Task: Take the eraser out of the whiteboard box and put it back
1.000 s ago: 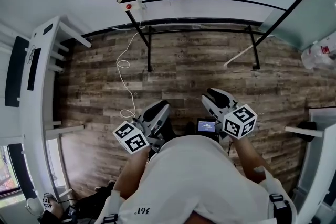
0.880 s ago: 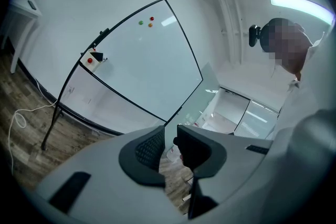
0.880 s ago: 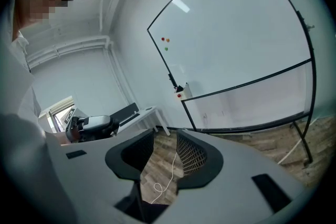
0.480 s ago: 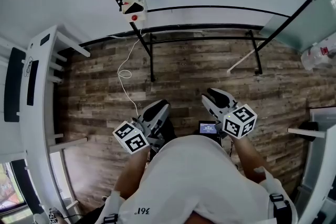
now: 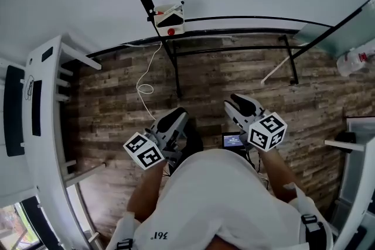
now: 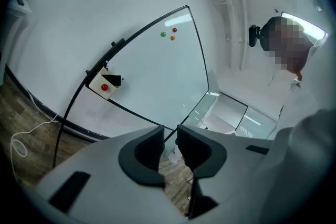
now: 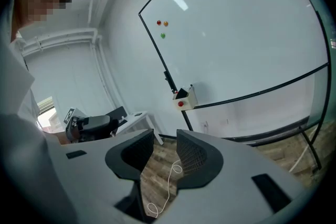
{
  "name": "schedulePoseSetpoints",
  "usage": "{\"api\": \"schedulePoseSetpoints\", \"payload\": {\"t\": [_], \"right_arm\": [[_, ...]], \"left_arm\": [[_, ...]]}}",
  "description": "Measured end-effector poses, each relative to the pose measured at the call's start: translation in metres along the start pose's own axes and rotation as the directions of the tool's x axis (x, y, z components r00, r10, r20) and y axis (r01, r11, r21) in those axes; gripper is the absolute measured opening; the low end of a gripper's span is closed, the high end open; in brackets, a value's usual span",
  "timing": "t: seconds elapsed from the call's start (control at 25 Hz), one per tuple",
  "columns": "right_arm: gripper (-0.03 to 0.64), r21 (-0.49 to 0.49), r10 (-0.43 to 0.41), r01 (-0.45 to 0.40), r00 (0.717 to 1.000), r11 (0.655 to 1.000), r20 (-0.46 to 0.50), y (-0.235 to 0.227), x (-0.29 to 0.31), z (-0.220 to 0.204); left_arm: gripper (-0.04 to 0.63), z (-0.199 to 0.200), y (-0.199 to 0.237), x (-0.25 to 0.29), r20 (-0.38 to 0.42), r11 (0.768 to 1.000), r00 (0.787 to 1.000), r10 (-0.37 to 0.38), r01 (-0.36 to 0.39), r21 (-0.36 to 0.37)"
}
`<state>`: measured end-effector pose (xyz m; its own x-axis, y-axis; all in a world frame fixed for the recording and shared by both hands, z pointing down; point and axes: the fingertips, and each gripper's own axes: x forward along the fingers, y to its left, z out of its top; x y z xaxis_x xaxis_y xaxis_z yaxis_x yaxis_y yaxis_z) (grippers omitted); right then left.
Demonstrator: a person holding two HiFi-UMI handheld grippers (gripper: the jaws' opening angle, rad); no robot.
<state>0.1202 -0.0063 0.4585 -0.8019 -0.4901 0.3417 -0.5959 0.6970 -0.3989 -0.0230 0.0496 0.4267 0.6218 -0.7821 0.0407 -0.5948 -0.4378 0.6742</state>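
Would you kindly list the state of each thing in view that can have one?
Left gripper: jaws apart, nothing between them.
Right gripper: jaws apart, nothing between them.
Whiteboard box: hanging on the board's frame, untouched.
Dark item: sitting in the box, probably the eraser.
Whiteboard: blank apart from three small magnets.

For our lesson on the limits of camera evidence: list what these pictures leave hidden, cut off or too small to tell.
Eraser: left gripper view, just a dark shape in the whiteboard box, too small to confirm.
Small screen: head view, text too small to read.
Whiteboard: right gripper view, top and right cut off by the picture's edge.
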Motion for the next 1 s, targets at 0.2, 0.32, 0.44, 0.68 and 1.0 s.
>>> {"api": "schedulePoseSetpoints", "payload": {"t": [0.2,0.32,0.44,0.68,1.0], "right_arm": [[0.15,-0.003,-0.017,0.017,1.0,1.0,-0.013,0.015,0.047,0.012],[0.152,-0.006,-0.03,0.03,1.0,1.0,-0.007,0.022,0.067,0.02],[0.15,-0.011,-0.033,0.033,0.999,0.999,-0.003,0.026,0.079,0.028],[0.15,-0.015,-0.021,0.02,1.0,1.0,-0.013,0.017,0.09,0.032],[0.15,-0.027,0.036,-0.037,0.998,0.999,-0.059,0.004,0.095,0.034]], "left_arm": [[0.081,0.033,0.036,-0.016,0.0,1.0,1.0,-0.01,0.01,-0.004],[0.081,0.049,0.052,-0.021,-0.002,1.0,1.0,-0.021,0.021,-0.001],[0.081,0.061,0.064,-0.022,0.002,1.0,1.0,-0.023,0.023,0.0],[0.081,0.064,0.072,-0.014,0.011,1.0,1.0,-0.017,0.017,0.001],[0.081,0.059,0.072,-0.004,0.06,0.999,0.997,0.042,-0.041,-0.015]]}}
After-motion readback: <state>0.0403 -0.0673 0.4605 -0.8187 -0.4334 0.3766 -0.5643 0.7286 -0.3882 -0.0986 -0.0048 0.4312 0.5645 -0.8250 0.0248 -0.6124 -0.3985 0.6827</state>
